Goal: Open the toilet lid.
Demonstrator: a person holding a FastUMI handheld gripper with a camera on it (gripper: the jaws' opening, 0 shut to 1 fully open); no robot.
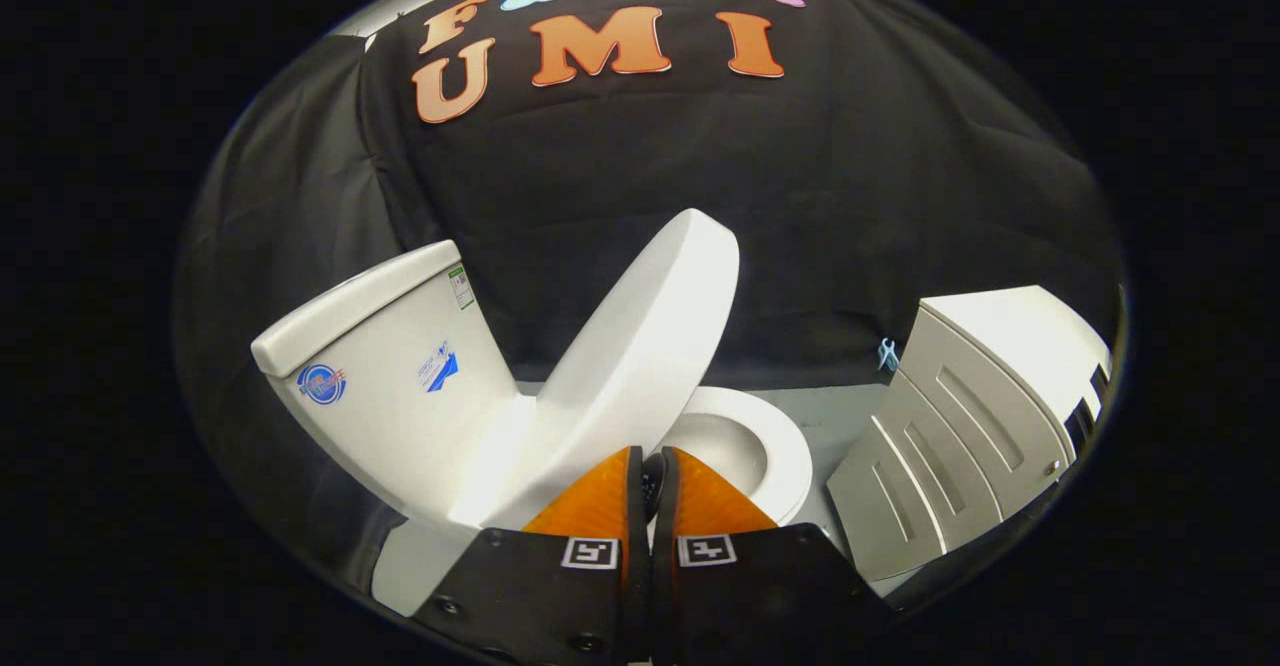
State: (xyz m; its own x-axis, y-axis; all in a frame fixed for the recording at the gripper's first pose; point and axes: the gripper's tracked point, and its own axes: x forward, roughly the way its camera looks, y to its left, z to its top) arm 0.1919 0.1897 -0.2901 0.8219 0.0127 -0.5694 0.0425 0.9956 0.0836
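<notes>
The big white oval plastic toilet lid point(640, 346) is lifted up. It stands at a slant, partway open, with its top end leaning toward the tall white toilet tank point(390, 366). It is not flat on the bowl and it does not rest against the tank. Its smooth side faces the camera, and it looks clean and shiny. Its low end is down by the back of the bowl, just ahead of the fingers.

The round white toilet bowl point(780, 446) sits under the lid and is partly in the open now. The inside of the bowl looks pale grey and smooth. I cannot tell if there is water in it. The white seat ring lies flat around the bowl's hole.

The tank has a flat white cover on top and a few small stickers on its front.

The gripper point(652, 466) has its two fingers pressed close together, with only a thin dark gap between them. Nothing is held between them. The fingertips sit just in front of the low end of the lid, and I cannot tell if they touch it.

Well off to the side of the bowl stands a light grey cabinet point(960, 446) with grooved panels on its front. A small pale blue clip point(886, 353) hangs on the black cloth wall near the cabinet.
</notes>
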